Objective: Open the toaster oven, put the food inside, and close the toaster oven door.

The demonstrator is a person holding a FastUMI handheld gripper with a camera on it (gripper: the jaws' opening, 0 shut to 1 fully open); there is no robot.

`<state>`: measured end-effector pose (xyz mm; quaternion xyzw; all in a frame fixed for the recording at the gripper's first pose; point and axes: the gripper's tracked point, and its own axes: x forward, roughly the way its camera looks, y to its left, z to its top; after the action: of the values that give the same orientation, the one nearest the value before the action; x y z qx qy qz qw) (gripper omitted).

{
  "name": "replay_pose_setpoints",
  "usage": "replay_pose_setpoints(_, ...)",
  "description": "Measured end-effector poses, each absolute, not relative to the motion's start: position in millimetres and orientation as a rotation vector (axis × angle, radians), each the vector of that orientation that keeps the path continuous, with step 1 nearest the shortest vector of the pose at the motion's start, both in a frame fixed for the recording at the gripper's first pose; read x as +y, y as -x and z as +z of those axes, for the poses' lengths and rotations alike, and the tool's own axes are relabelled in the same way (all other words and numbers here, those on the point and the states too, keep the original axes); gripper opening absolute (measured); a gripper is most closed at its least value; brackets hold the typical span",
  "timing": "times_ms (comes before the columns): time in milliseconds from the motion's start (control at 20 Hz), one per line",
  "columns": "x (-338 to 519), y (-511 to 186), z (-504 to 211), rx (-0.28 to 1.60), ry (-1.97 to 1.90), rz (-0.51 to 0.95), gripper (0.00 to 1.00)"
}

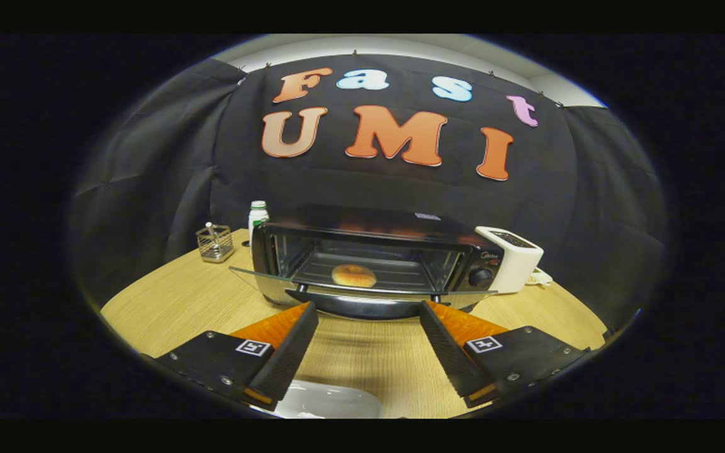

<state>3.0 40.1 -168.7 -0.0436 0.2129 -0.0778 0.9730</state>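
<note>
Claw (367, 314): I see it spread wide, holding nothing.
Oven (375, 264): just ahead of my claw, glass door (255, 280) down.
Bun (354, 275): on the rack inside, beyond my fingertips.

We count one black and chrome toaster oven (369, 267) at the middle of the frame, its single glass door (362, 290) hanging open, and one round golden bun (354, 275) on the one wire rack inside. Right of it stands one white plastic pop-up toaster (513, 258). Upper left we see one white bottle with a green label (257, 217) and one small wire mesh basket (215, 244). One white dish (331, 402) sits at the bottom, between the two spread fingers of the one gripper (369, 349).
</note>
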Motion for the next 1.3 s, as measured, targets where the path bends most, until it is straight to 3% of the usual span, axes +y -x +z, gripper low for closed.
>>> replay_pose_setpoints(450,47.7,-44.9,-165.3,0.380,0.024,-0.136,0.97)
replay_pose_setpoints(1000,44.7,44.2,-65.0,0.132,0.029,-0.104,0.97)
replay_pose_setpoints(1300,28.7,93.6,-47.6,0.081,0.014,-0.140,0.97)
